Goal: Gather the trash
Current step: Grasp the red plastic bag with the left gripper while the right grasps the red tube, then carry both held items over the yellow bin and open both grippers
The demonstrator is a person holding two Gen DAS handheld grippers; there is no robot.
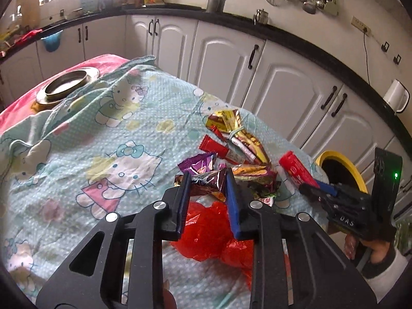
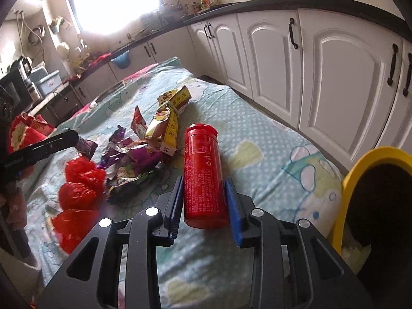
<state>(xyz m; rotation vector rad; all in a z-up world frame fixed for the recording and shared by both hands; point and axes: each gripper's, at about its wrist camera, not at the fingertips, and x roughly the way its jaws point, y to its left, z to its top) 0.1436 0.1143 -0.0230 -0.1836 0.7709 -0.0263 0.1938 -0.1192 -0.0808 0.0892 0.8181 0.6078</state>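
A heap of snack wrappers (image 1: 231, 152) lies on the Hello Kitty cloth (image 1: 116, 134) over the table; it also shows in the right wrist view (image 2: 144, 152). My left gripper (image 1: 208, 180) is shut on a crumpled purple-brown foil wrapper (image 1: 206, 180) at the heap's near edge, above a red plastic bag (image 1: 206, 229). My right gripper (image 2: 203, 190) is shut on a red cylindrical can (image 2: 203, 175), held just above the cloth. The can (image 1: 296, 170) and the right gripper (image 1: 319, 190) also show in the left wrist view. A yellow-rimmed bin (image 2: 360, 180) stands off the table's right edge.
A metal plate (image 1: 67, 82) sits at the table's far left end. White cabinets (image 2: 334, 77) under a black counter run along the far side. The red bag (image 2: 77, 193) lies left of my right gripper. A white kettle (image 1: 396, 95) stands on the counter.
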